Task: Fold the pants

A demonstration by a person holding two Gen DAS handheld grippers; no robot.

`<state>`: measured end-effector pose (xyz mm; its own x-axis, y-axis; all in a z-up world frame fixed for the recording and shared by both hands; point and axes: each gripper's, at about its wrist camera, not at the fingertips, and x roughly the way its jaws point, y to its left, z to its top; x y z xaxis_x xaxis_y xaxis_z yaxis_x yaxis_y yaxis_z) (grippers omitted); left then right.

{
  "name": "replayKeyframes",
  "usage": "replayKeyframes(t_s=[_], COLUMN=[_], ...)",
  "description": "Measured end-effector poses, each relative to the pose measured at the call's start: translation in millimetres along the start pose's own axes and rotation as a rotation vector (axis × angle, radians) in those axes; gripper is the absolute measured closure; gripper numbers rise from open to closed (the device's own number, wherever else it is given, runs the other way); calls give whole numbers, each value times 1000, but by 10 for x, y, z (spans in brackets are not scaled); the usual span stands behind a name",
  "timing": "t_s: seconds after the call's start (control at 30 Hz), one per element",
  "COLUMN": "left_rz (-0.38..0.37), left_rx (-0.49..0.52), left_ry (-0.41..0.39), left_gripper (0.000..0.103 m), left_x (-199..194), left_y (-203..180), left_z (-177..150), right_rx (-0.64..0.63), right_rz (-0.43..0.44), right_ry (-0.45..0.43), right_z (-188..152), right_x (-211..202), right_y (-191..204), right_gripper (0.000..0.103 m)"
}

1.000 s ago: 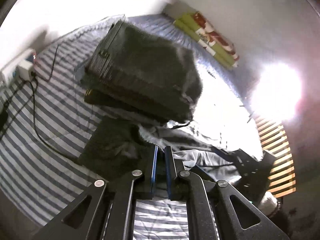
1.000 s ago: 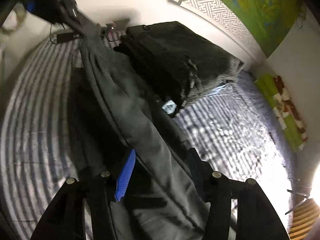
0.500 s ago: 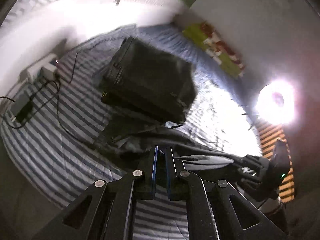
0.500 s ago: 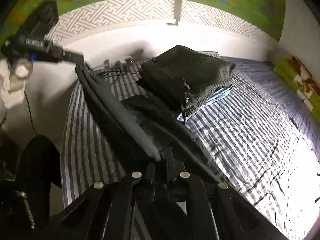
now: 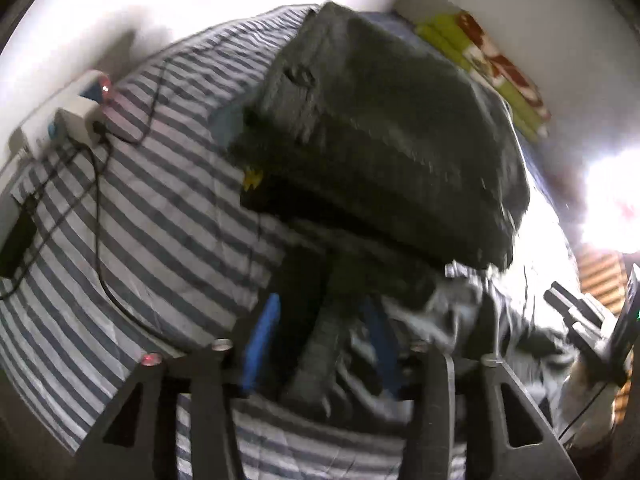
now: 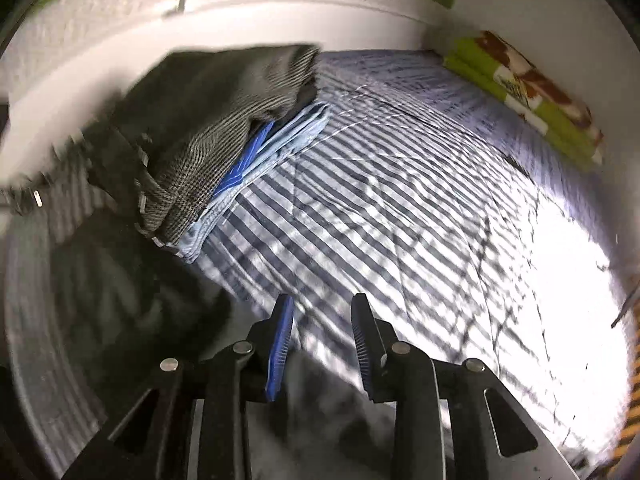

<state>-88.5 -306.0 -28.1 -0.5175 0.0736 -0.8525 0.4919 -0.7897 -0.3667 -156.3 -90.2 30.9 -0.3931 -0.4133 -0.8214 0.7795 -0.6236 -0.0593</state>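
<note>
A striped bed (image 6: 400, 200) fills a white-walled room, sunlight glaring at one side. A stack of folded dark clothes (image 5: 384, 132) sits near cables (image 5: 96, 216) and a power strip (image 5: 60, 120). The dark pants (image 5: 320, 344) lie crumpled below the stack, between the left gripper (image 5: 324, 340)'s opening jaws. The right gripper (image 6: 322, 344), angled downward, opens over bare sheet, pants at its base.
</note>
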Motion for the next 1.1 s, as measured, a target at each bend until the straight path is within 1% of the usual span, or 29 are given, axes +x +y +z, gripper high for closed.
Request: replayKeyframes(t_s=[0.07, 0.13, 0.17, 0.2, 0.23, 0.27, 0.33, 0.4, 0.47, 0.5, 0.53, 0.57, 0.6, 0.63, 0.67, 0.73, 0.8, 0.83, 0.9, 0.97, 1.0, 1.07, 1.1], left_rz=[-1, -1, 15, 31, 57, 79, 97, 116, 171, 192, 212, 234, 245, 238, 225, 251, 251, 226, 175, 119, 99, 61, 45], left_rx=[17, 33, 52, 73, 91, 102, 108, 80, 66, 67, 79, 103, 102, 91, 84, 96, 102, 116, 166, 256, 296, 390, 423], left_ry=[24, 70, 86, 108, 129, 109, 56, -8, -53, -60, -54, -27, -5, 5, -11, -52, -85, -102, -100, -82, -77, -64, -63], left_gripper=[31, 32, 45, 74, 74, 74, 74, 74, 74, 70, 69, 62, 48, 42, 39, 39, 39, 39, 39, 39, 39, 39, 39], left_x=[100, 275, 369, 432, 479, 477, 380, 245, 203, 220, 251, 297, 321, 317, 275, 143, -10, -106, -212, -263, -291, -317, -310], left_y=[5, -42, -87, -139, -193, -237, -281, -257, -222, -218, -228, -243, -242, -234, -245, -277, -313, -362, -491, -736, -878, -1242, -1395], left_z=[-85, -170, -223, -270, -313, -342, -328, -241, -130, -101, -82, -60, -61, -76, -108, -167, -207, -292, -429, -591, -680, -866, -949], right_rx=[54, 122, 153, 190, 230, 263, 360, 452, 577, 631, 662, 685, 691, 682, 663, 604, 532, 484, 458, 515, 544, 563, 575], right_rz=[33, 43, 43, 36, 19, 1, -58, -128, -197, -193, -183, -175, -173, -162, -138, -77, -47, -51, -74, -50, -61, -122, -171], right_ry=[-11, -26, -35, -47, -60, -68, -88, -99, -94, -79, -62, -42, -29, -21, -15, -2, 25, 34, 26, 15, 8, -7, -16], right_z=[-211, -492, -620, -781, -961, -1071, -1460, -1844, -2307, -2516, -2658, -2787, -2866, -2911, -2932, -2887, -2812, -2758, -2763, -2754, -2751, -2760, -2769], right_x=[-199, -426, -527, -669, -829, -936, -1270, -1579, -1872, -1960, -2003, -2032, -2054, -2052, -2027, -1903, -1760, -1669, -1604, -1550, -1560, -1619, -1661], right_y=[-142, -327, -411, -512, -645, -794, -1114, -1387, -1657, -1739, -1773, -1768, -1733, -1640, -1529, -1247, -1018, -889, -826, -952, -1068, -1280, -1405], right_gripper=[76, 75, 75, 74, 74, 73, 72, 70, 67, 67, 67, 67, 67, 67, 67, 67, 67, 67, 67, 67, 67, 67, 67])
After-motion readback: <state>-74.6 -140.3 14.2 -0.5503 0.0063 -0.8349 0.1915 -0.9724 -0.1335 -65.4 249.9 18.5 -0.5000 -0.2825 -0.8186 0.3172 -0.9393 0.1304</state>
